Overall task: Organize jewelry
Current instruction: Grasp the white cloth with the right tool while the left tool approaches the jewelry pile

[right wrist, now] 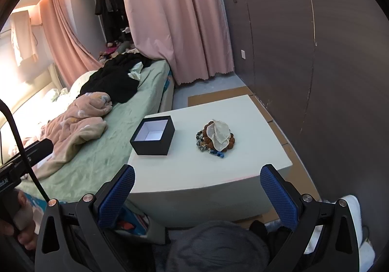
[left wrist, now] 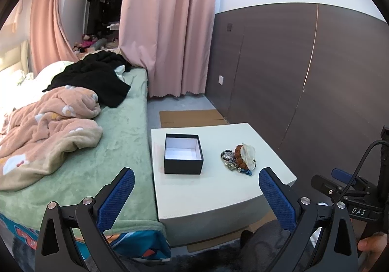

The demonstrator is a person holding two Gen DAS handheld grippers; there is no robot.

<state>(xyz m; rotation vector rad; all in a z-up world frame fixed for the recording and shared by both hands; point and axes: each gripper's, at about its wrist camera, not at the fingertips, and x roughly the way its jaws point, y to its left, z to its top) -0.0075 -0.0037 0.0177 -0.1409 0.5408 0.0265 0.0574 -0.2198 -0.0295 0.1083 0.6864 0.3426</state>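
A black open box with a white inside stands on the white table, towards its left. A pile of jewelry, with brown beads, clear and blue beads and a pale shell-like piece on top, lies to the right of the box. Both also show in the right wrist view: the box and the pile on the table. My left gripper is open and empty, held back in front of the table's near edge. My right gripper is open and empty, also short of the near edge.
A bed with a green sheet, a pink blanket and black clothes touches the table's left side. A dark wall panel runs along the right. Cardboard lies on the floor behind the table. Pink curtains hang at the back.
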